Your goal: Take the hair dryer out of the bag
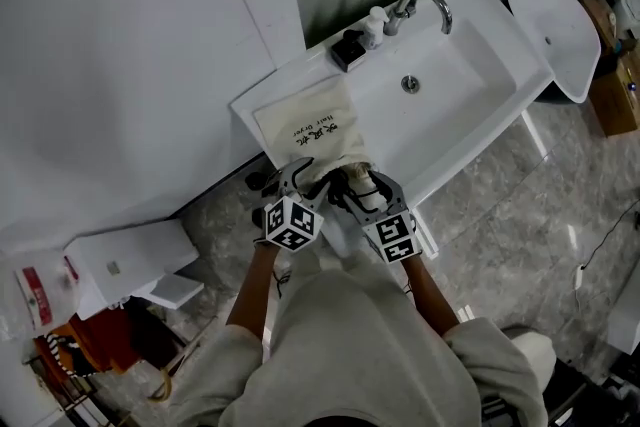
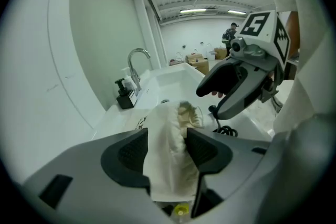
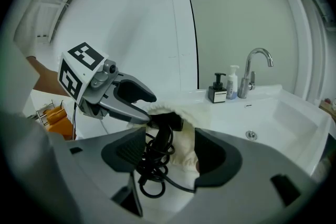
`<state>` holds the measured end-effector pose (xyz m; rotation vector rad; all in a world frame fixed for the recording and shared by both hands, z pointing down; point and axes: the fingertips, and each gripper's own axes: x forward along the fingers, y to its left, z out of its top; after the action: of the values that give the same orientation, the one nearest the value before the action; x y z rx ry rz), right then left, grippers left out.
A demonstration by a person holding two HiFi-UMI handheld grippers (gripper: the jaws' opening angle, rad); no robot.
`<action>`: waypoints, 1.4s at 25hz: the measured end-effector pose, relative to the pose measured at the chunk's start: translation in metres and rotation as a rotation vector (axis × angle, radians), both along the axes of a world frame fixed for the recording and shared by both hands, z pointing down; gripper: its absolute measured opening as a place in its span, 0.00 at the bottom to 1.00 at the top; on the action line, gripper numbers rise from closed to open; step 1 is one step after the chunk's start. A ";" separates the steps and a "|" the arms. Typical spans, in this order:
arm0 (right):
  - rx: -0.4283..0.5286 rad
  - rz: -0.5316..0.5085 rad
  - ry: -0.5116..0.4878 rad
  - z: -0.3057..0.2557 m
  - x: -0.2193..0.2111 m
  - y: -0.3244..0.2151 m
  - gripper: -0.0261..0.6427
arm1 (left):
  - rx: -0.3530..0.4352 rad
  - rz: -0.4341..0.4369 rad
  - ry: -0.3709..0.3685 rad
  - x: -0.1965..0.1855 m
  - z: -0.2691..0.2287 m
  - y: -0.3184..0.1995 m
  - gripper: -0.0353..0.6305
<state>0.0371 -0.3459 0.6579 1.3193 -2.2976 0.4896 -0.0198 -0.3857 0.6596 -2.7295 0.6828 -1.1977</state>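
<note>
A cream drawstring bag [image 1: 310, 127] lies on the white counter [image 1: 262, 95] left of the sink basin. My left gripper [image 1: 298, 183] is shut on the cloth at the bag's mouth [image 2: 169, 139], which fills the space between its jaws. The black hair dryer [image 3: 164, 124] sticks out of the bag's mouth, handle and coiled cord [image 3: 152, 165] hanging toward me. My right gripper [image 3: 170, 152] is open, with the handle and cord between its jaws, close to the left pad. From above, both grippers meet at the bag's near end, around the dryer [image 1: 350, 183].
The sink basin [image 1: 455, 80] has a chrome faucet [image 1: 425, 3], a black soap dispenser [image 1: 348, 49] and a small white bottle [image 1: 375, 19] at its back edge. A white wall panel [image 1: 120, 45] stands at the left. Boxes and clutter [image 1: 60, 315] sit on the floor below left.
</note>
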 end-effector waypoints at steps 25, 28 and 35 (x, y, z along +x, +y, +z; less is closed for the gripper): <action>-0.178 0.050 0.038 0.045 -0.048 -0.045 0.47 | -0.099 0.183 0.120 -0.002 -0.026 -0.027 0.11; -0.210 0.037 0.055 0.059 -0.055 -0.053 0.47 | -0.111 0.185 0.139 -0.003 -0.028 -0.027 0.11; -0.296 0.038 0.095 0.077 -0.064 -0.068 0.47 | -0.119 0.188 0.162 -0.006 -0.030 -0.026 0.11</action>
<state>-0.0270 -0.4136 0.7349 1.2133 -2.0334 0.7324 -0.0259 -0.4121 0.6300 -2.9340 0.3677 -1.0165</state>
